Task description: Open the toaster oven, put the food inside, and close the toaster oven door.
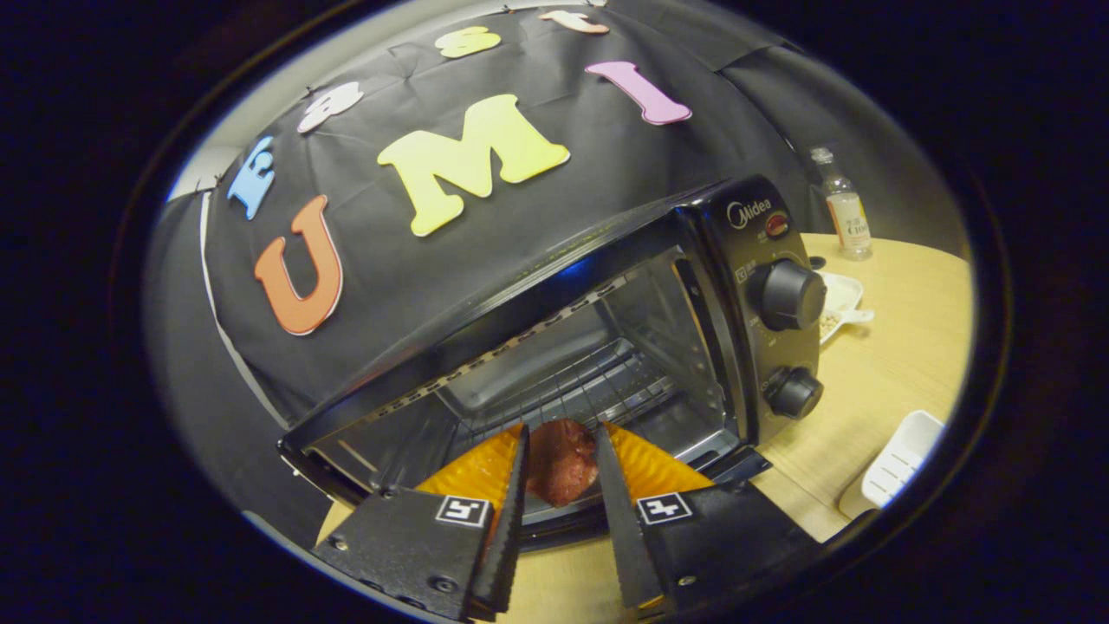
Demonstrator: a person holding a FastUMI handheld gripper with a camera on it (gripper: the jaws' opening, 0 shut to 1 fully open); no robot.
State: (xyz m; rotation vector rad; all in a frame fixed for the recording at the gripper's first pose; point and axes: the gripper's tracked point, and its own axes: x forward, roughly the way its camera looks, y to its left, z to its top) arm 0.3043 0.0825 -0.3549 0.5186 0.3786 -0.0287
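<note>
Claw (561, 485) fingers are clenched on the orange plate (472, 472) carrying the food (561, 464), at the open toaster oven (606, 347) mouth; next, deeper insertion onto the rack (572, 381) is needed.

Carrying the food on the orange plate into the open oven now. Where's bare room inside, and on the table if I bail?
The gripper grips the orange plate with the food at the toaster oven mouth. The wire rack beyond is bare to the back wall. On the table, wood is free between the knobs and the white tray. Crowded toward the bottle and white dish.
</note>
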